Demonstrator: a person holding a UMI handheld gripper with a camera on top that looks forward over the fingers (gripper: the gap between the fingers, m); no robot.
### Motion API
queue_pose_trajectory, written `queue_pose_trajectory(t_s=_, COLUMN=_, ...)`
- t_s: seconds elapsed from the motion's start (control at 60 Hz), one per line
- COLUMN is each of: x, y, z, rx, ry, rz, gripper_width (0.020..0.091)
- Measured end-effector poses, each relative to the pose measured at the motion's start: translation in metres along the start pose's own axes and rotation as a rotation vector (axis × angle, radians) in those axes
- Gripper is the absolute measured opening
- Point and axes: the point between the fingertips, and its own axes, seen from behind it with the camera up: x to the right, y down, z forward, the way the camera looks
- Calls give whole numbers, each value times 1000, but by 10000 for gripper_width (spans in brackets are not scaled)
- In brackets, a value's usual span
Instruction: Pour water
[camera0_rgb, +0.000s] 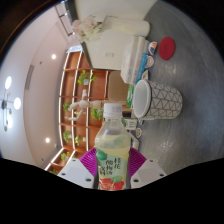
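Grey tabletop: white mug beyond my gripper, fingers clamped on capped drink bottle. Pouring looked unstarted.

The bottle between the claw fingers is looking like clear glossy plastic; the desk beyond is showing matt grey speckles.

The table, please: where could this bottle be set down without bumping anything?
The tool is shut on the bottle. The table lies bare beyond the white cup, past the red lid. It is crowded between the cup and the clear container.
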Motion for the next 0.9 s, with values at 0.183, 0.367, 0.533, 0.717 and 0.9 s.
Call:
queue_pose_trajectory(t_s=0.183, x=-12, y=-14, z=7, rx=-12, ry=-68, rz=328, gripper_width=362)
queue_pose_trajectory(t_s=0.367, x=-27, y=-17, z=11, rx=-50, ry=-123, rz=575, gripper_width=363)
queue_pose_trajectory(t_s=0.533, x=-26, y=-21, z=16, rx=-47, ry=-128, rz=555, gripper_width=366)
queue_pose_trajectory(t_s=0.717, x=-24, y=-16, z=12, rx=-64, ry=-62, rz=266, gripper_width=383)
queue_pose_trajectory(t_s=0.9, x=-59, y=-57, z=4, rx=-10, ry=-66, rz=-302, gripper_width=379)
